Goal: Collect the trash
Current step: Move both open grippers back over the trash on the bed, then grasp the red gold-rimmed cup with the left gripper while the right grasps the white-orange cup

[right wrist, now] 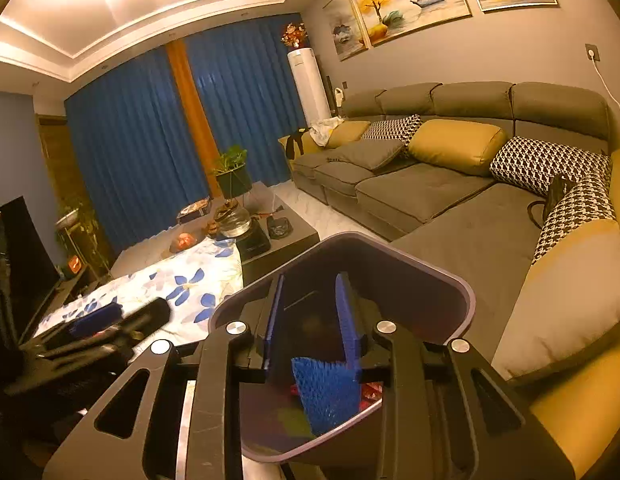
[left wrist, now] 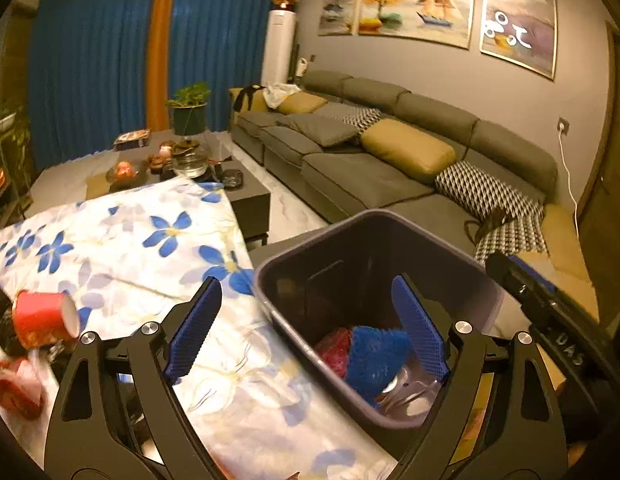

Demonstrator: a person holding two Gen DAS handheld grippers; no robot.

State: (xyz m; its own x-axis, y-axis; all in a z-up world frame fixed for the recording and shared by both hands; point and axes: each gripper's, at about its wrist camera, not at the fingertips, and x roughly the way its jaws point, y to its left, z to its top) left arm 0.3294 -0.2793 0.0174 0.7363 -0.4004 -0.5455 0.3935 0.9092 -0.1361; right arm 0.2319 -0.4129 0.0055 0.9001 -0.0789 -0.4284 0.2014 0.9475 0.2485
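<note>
A dark purple-grey trash bin (left wrist: pixel 270 304) stands beside the table and holds a blue foam net (left wrist: pixel 374 356), a red wrapper (left wrist: pixel 336 346) and clear plastic. My left gripper (left wrist: pixel 310 328) is open and empty, straddling the bin's near rim. A red paper cup (left wrist: pixel 42 318) lies on its side on the floral tablecloth (left wrist: pixel 150 248) at the left. In the right wrist view my right gripper (right wrist: pixel 310 324) hangs over the bin (right wrist: pixel 450 280), jaws partly apart with nothing between them; the blue net (right wrist: pixel 326 392) lies below.
More red trash (left wrist: pixel 14 388) lies at the table's left edge. A grey sofa (left wrist: pixel 370 176) with cushions runs along the right. A dark tea table (left wrist: pixel 182 160) with a kettle and dishes stands beyond. A TV (right wrist: pixel 18 264) is at the left.
</note>
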